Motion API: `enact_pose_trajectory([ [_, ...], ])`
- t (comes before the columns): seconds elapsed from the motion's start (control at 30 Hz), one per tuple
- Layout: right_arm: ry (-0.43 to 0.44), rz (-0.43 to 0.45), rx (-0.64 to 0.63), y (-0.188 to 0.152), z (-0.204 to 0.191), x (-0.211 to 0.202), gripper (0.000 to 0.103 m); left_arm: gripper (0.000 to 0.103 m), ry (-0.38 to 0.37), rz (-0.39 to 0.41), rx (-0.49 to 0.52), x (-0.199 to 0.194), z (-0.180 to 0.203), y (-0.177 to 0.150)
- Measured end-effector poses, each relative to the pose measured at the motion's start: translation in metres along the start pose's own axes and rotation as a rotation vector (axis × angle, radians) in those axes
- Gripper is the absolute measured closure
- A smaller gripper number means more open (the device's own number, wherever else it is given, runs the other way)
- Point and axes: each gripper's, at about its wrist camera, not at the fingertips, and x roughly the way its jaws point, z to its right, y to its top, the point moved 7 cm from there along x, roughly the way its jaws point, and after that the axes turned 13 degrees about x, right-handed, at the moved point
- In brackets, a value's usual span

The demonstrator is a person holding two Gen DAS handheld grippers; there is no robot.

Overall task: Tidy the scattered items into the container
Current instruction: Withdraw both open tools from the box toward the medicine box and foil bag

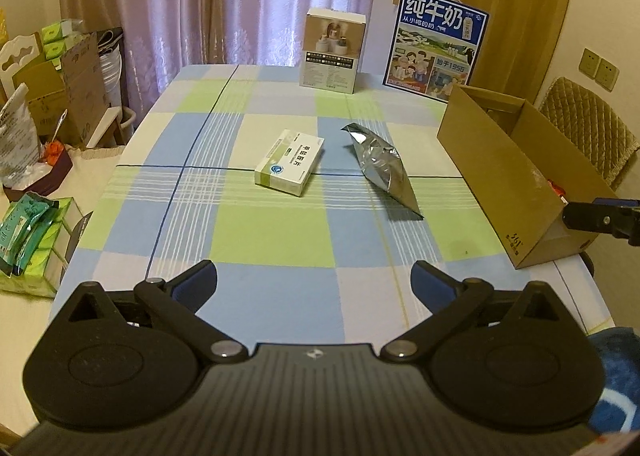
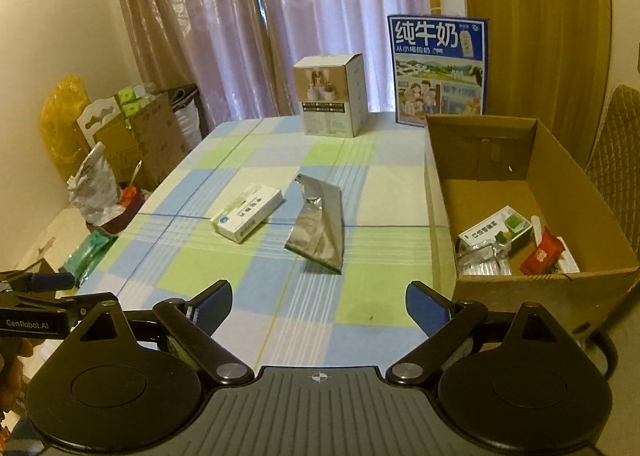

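Note:
A white and green medicine box [image 1: 289, 162] lies mid-table; it also shows in the right wrist view [image 2: 247, 218]. A silver foil pouch [image 1: 382, 168] lies just right of it [image 2: 318, 230]. The open cardboard box [image 1: 500, 160] stands at the table's right edge [image 2: 440, 216] and holds a white-green carton [image 2: 496, 232], a red packet [image 2: 540, 256] and a foil strip. My left gripper [image 1: 314, 282] is open and empty over the near table edge. My right gripper [image 2: 320, 306] is open and empty, near the box's front left corner.
A tall beige product box [image 1: 333, 50] and a blue milk carton case [image 1: 434, 44] stand at the table's far edge. Tissue packs [image 1: 28, 232] lie off the table's left side, with cardboard boxes [image 1: 60, 92] beyond. A padded chair [image 1: 592, 128] stands behind the cardboard box.

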Motion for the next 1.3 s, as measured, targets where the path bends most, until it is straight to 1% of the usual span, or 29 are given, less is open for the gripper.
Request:
enact_pose_trajectory([
  [0.07, -0.001, -0.006, -0.001, -0.002, 0.000, 0.002, 0.010, 0.002, -0.001, -0.003, 0.000, 0.002, -0.001, -0.001],
  [0.23, -0.002, -0.029, -0.006, -0.005, -0.002, 0.012, 0.002, 0.002, -0.003, -0.014, -0.002, 0.008, -0.004, -0.003],
  [0.47, 0.007, -0.054, -0.022, -0.005, -0.009, 0.026, 0.002, 0.002, -0.005, -0.029, -0.013, 0.018, -0.014, -0.006],
  [0.7, 0.019, -0.094, -0.030, -0.007, -0.015, 0.046, 0.002, 0.002, -0.001, -0.044, -0.002, 0.030, -0.024, -0.005],
  [0.83, 0.021, -0.115, -0.039, -0.006, -0.019, 0.061, 0.002, 0.002, -0.003, -0.051, 0.016, 0.040, -0.029, -0.002],
  [1.0, 0.027, -0.137, -0.033, -0.003, -0.020, 0.078, 0.002, 0.002, -0.009, -0.069, 0.064, 0.058, -0.033, 0.006],
  [1.2, 0.030, -0.166, -0.037, 0.003, -0.021, 0.103, 0.002, 0.002, -0.016, -0.079, 0.100, 0.084, -0.039, 0.017],
  [1.3, 0.044, -0.194, -0.015, 0.005, -0.021, 0.117, 0.002, 0.002, -0.018, -0.090, 0.109, 0.099, -0.044, 0.023],
])
